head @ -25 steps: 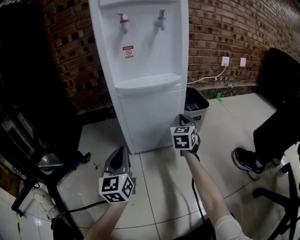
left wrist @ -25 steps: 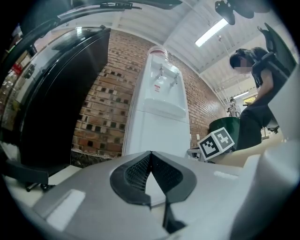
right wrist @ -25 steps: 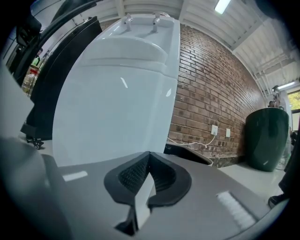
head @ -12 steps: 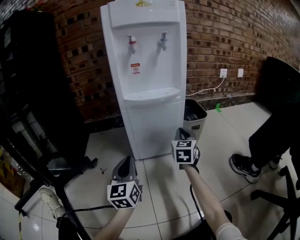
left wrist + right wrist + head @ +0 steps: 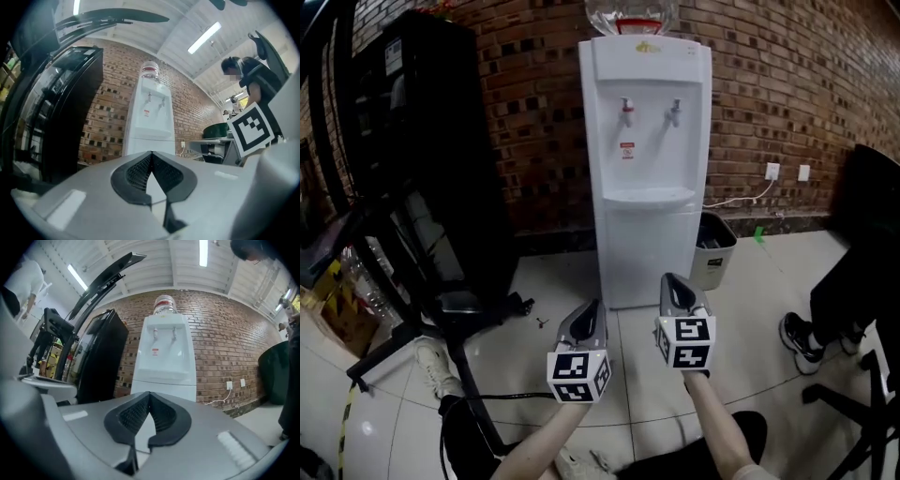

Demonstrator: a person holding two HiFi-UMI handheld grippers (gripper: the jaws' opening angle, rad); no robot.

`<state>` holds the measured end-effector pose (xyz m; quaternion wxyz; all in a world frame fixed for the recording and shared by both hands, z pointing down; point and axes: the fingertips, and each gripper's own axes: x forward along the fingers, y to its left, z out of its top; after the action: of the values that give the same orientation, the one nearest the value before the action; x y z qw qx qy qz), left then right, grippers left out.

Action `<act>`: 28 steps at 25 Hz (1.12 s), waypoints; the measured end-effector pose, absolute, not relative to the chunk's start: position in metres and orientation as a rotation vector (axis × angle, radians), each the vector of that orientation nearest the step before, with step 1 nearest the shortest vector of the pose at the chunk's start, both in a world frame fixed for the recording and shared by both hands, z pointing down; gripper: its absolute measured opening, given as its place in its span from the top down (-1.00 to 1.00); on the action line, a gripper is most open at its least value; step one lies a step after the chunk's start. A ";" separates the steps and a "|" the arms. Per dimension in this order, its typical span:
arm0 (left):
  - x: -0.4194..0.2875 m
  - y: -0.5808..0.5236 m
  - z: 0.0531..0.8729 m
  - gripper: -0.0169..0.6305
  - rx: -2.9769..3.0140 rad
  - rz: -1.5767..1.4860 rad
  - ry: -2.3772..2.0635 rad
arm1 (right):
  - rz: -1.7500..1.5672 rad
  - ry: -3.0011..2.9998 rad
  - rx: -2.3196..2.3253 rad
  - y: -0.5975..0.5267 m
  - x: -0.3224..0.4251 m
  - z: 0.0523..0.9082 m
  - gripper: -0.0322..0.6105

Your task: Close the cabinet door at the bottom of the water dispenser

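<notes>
The white water dispenser stood at upper centre against the brick wall, its bottom cabinet door flush and shut. Lower centre, the left gripper and right gripper had jaws pressed together, empty, well apart from it

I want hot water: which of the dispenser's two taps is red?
The left tap, directly above the sticker, has the red handle; the right tap is bluish.

You're looking at a white water dispenser at 12 o'clock, red-brown brick wall, black tall unit at 10.
</notes>
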<state>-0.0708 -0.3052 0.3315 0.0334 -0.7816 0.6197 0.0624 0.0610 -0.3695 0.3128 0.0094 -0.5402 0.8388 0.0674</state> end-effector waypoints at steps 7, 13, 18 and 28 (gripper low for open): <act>-0.094 -0.248 0.292 0.91 -2.298 0.199 1.888 | 0.211 2.646 -1.557 -0.296 0.031 0.294 0.90; -0.098 -0.217 0.301 0.92 -2.375 0.325 1.921 | 0.127 2.697 -1.482 -0.250 0.004 0.317 0.90; -0.087 -0.208 0.300 0.92 -2.371 0.274 1.868 | 0.062 2.767 -1.394 -0.228 -0.015 0.330 0.90; -0.064 -0.205 0.305 0.92 -2.387 0.227 1.791 | 0.090 2.743 -1.437 -0.224 0.001 0.324 0.90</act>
<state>-0.0641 -0.2046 0.3047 0.0743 -0.7954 0.5967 0.0757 0.0011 -0.2238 0.3244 0.0217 -0.4637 0.8852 0.0290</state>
